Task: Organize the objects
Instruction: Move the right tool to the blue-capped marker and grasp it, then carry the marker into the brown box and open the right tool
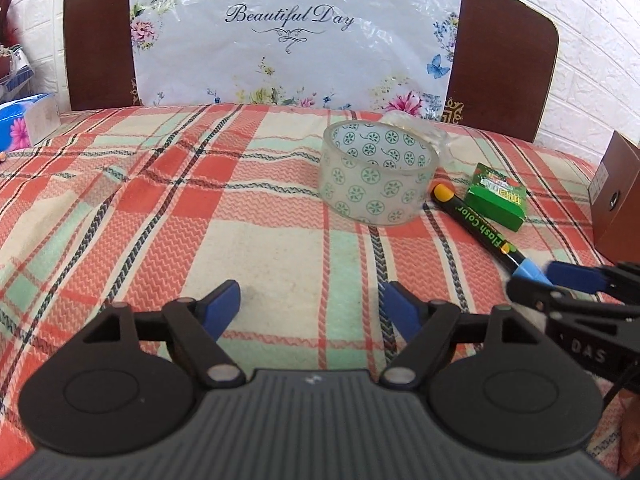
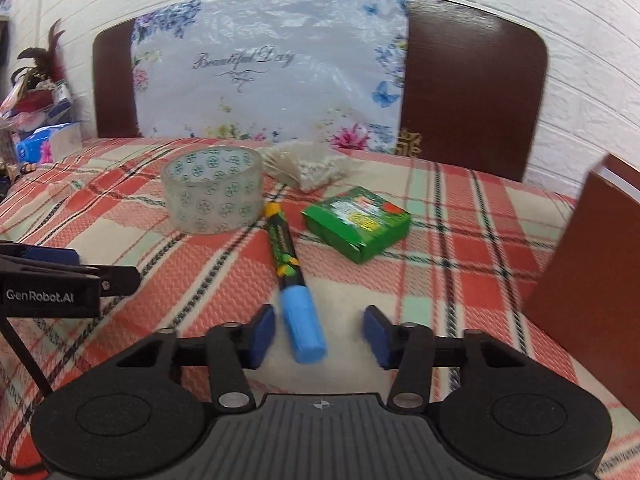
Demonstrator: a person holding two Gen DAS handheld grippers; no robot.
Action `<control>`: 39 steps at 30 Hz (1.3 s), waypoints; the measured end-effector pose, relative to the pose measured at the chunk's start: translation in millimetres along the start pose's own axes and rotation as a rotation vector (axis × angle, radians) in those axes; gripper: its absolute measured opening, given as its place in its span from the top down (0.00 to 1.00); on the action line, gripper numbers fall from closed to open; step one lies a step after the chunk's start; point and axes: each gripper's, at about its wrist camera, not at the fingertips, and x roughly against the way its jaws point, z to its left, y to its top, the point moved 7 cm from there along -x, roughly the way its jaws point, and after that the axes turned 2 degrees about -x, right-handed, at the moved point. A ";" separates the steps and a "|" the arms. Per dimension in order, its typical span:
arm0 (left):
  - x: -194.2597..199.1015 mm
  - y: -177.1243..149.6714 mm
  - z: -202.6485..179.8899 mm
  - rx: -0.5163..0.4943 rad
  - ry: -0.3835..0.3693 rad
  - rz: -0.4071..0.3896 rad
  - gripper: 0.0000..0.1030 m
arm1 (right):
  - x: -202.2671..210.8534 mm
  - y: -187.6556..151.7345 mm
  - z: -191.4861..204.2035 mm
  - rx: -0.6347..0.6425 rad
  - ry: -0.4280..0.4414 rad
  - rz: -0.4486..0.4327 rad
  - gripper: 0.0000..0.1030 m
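Note:
A clear tape roll (image 1: 378, 174) with green motifs stands on the plaid cloth (image 1: 160, 200); it also shows in the right wrist view (image 2: 214, 196). A black marker (image 2: 290, 264) with a blue cap (image 2: 304, 330) lies beside it, next to a green box (image 2: 356, 228); both also show in the left wrist view, the marker (image 1: 480, 228) and the box (image 1: 500, 198). My right gripper (image 2: 320, 336) is open, its jaws either side of the blue cap. My left gripper (image 1: 312, 306) is open and empty, short of the tape.
A brown box (image 2: 592, 276) stands at the right; it also shows in the left wrist view (image 1: 616, 196). A clear bag of small white items (image 2: 312, 166) lies behind the marker. A floral sheet (image 1: 296, 40) leans on the brown headboard. A tissue pack (image 1: 28, 120) is at far left.

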 end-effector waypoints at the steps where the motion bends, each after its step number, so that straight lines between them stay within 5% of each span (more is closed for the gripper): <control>1: -2.9 0.6 -2.4 -0.006 -0.003 0.012 0.18 | -0.3 0.9 2.9 0.007 0.015 0.002 0.76; 4: -8.2 9.8 -5.2 0.005 -0.031 0.076 0.18 | 2.1 0.4 7.1 -0.017 0.044 0.012 0.83; 9: -8.2 30.6 -25.4 0.185 -0.287 0.187 0.19 | 15.8 -2.5 -2.0 -0.242 0.182 0.048 0.83; 13: -7.2 30.8 -58.6 0.205 -0.388 0.240 0.22 | 34.7 -3.2 -6.7 -0.342 0.258 0.027 0.83; 14: -7.5 29.4 -68.3 0.201 -0.407 0.253 0.27 | 39.7 -2.7 -7.8 -0.357 0.274 0.017 0.83; 16: -6.8 26.4 -86.8 0.179 -0.447 0.278 0.56 | 49.9 -1.4 -10.2 -0.365 0.282 -0.004 0.84; 18: -3.7 26.2 -101.6 0.167 -0.463 0.287 0.63 | 56.4 -3.2 -14.4 -0.375 0.283 -0.006 0.83; 25: 23.6 56.5 -158.4 0.054 -0.519 0.225 0.70 | 90.9 -0.1 -48.9 -0.366 0.210 -0.136 0.83; 31: 48.9 89.6 -243.7 -0.124 -0.603 0.146 0.70 | 126.8 14.7 -103.6 -0.337 0.026 -0.312 0.83; 39: 30.7 101.2 -334.8 -0.270 -0.645 0.141 0.70 | 126.8 16.6 -193.6 -0.469 -0.090 -0.340 0.83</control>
